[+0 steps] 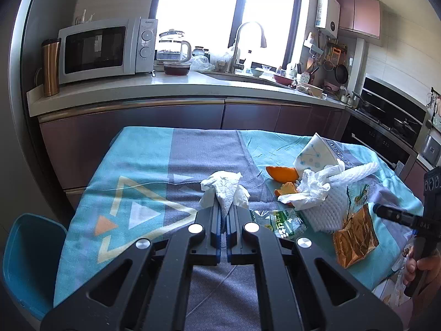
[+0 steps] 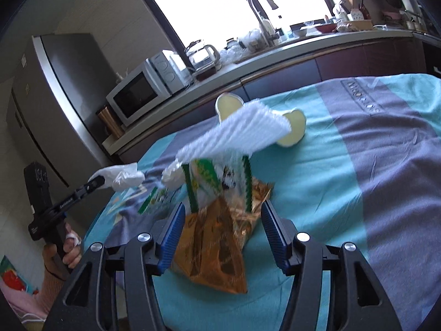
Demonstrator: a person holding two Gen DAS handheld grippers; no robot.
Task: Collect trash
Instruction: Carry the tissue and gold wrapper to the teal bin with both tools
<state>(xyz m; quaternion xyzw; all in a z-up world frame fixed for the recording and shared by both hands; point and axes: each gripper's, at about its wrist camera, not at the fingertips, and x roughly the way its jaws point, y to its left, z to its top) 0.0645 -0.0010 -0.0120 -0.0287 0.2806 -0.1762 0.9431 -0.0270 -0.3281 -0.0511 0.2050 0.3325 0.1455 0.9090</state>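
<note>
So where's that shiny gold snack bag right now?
The gold snack bag lies on the tablecloth between the right claw's open jaws, beneath green wrappers.

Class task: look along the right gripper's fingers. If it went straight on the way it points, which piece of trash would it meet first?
Most likely the orange-brown snack wrapper, which lies between the open right gripper's fingers. The green-printed wrapper lies just beyond it.

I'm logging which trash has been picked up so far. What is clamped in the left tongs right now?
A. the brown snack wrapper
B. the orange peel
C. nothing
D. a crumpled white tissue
D: the left tongs are shut on a crumpled white tissue, while the orange peel and brown snack wrapper lie on the tablecloth.
</note>
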